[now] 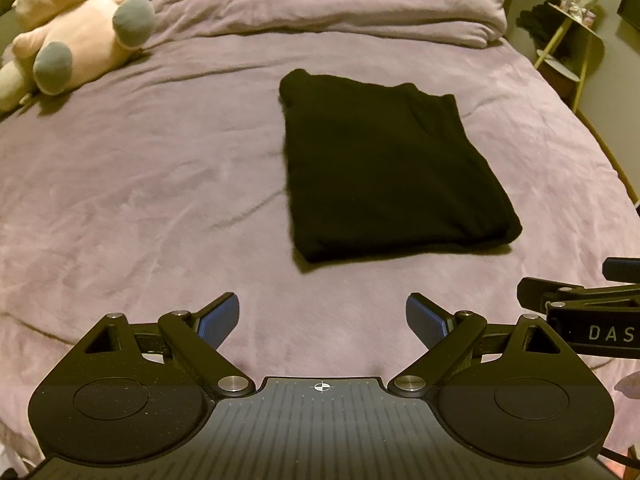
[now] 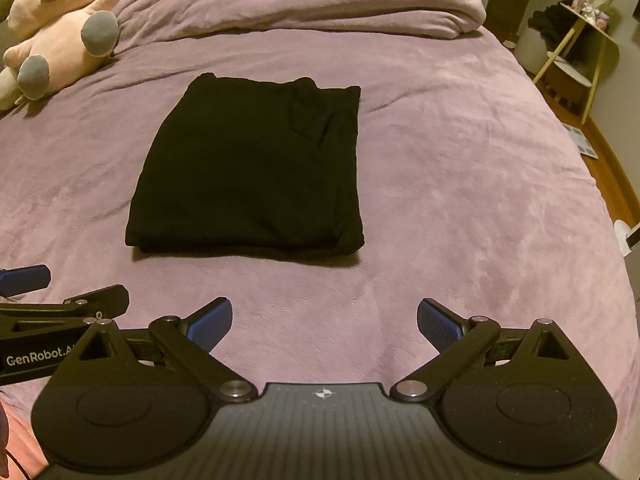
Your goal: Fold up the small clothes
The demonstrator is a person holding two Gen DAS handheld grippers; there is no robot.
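Reading "GenRobot.A" — left tool

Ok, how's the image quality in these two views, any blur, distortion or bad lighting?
Left wrist view: dim warm light, fisheye bends the bed edges; black garment shows little detail. Right wrist view: same dimness and curvature; garment folds barely readable, shadow under its near edge.

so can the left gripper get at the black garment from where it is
Probably yes: the left gripper is open, and only bare purple bedding lies between it and the folded black garment.
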